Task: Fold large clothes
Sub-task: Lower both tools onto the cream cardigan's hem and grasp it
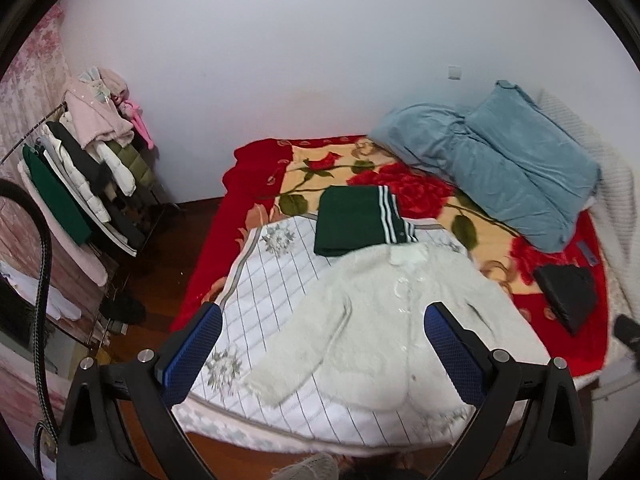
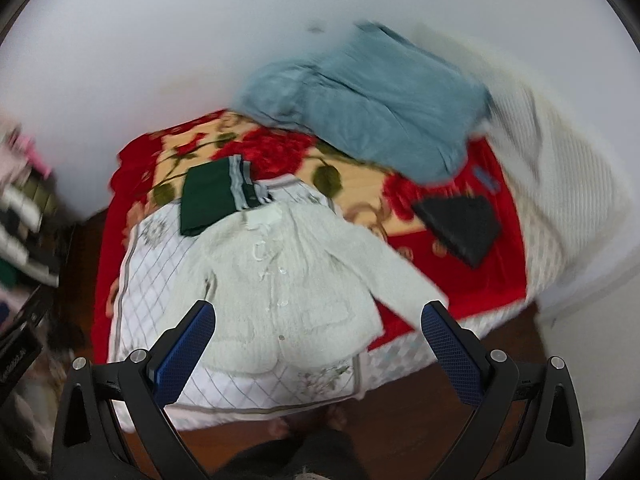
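Observation:
A white fluffy cardigan (image 1: 384,320) lies spread flat, front up, on a white checked mat (image 1: 276,280) on the bed; it also shows in the right wrist view (image 2: 288,280), where the mat (image 2: 160,272) lies under it. Its sleeves reach out to both sides. A folded dark green garment (image 1: 356,226) with white stripes lies just beyond its collar, seen too in the right wrist view (image 2: 212,196). My left gripper (image 1: 322,316) is open and empty, held above the cardigan. My right gripper (image 2: 318,312) is open and empty above the cardigan's hem.
A red floral blanket (image 1: 560,344) covers the bed. A blue quilt (image 1: 508,168) is piled at the far right. A dark folded item (image 1: 568,292) lies on the right side. A loaded clothes rack (image 1: 92,168) stands to the left on the wooden floor (image 1: 168,256).

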Action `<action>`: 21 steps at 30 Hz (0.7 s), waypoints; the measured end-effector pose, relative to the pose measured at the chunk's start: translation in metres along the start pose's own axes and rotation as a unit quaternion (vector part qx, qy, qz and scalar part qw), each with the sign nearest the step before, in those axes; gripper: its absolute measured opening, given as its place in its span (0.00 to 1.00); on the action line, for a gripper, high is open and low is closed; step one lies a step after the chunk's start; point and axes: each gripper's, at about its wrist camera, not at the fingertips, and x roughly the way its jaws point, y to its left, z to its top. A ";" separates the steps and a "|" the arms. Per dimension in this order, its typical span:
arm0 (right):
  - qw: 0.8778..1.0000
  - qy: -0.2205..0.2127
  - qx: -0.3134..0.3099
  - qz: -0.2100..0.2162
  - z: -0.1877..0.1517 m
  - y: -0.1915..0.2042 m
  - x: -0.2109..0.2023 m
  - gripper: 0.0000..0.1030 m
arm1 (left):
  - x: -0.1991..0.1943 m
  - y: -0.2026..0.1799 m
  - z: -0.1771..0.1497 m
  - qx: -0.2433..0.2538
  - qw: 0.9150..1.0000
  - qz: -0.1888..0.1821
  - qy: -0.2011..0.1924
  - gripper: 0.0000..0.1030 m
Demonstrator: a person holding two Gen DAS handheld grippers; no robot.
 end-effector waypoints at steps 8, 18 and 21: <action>0.984 0.049 0.169 -0.031 -0.012 -0.110 0.147 0.61 | 0.118 -0.029 -0.020 0.004 0.998 0.021 0.056 1.00; 0.913 0.177 0.364 0.052 -0.108 -0.243 0.397 0.63 | 0.281 -0.112 -0.075 0.039 0.984 0.048 0.166 1.00; 0.874 0.202 0.435 0.075 -0.149 -0.275 0.477 0.63 | 0.328 -0.131 -0.102 0.036 0.975 0.063 0.210 1.00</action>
